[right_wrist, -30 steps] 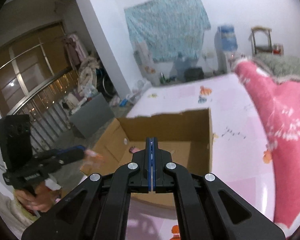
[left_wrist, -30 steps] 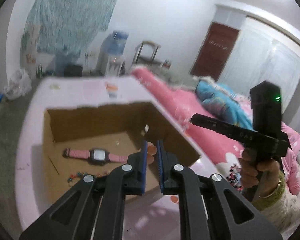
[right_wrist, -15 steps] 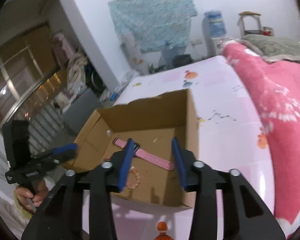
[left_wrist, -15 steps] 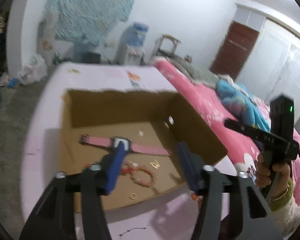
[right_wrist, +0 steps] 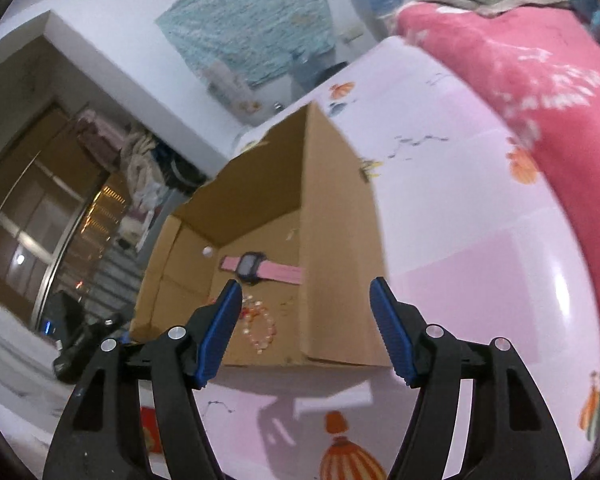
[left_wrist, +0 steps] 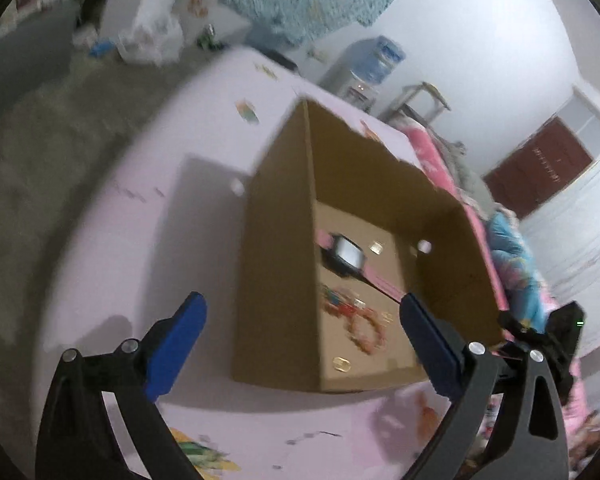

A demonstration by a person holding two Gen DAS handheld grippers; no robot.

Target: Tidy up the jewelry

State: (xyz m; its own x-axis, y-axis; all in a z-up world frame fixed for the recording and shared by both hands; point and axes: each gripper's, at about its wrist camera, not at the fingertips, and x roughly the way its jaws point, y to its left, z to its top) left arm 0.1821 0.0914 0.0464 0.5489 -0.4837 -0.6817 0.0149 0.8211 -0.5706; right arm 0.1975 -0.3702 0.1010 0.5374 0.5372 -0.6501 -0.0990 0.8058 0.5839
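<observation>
An open cardboard box stands on the pink table. Inside lie a pink-strapped watch, a pink bead bracelet, a tangle of coloured beads and small gold pieces. My left gripper is open and empty, its fingers either side of the box's left wall. My right gripper is open and empty, straddling the box's right wall. The right gripper also shows in the left wrist view.
The pink patterned table carries the box. A pink-blanketed bed runs along the right. A water dispenser and a stool stand by the far wall. Grey floor lies left.
Both grippers went from shut to wide open. Both moved closer to the box and tilted, and now straddle its opposite side walls. The bracelet now lies in the box.
</observation>
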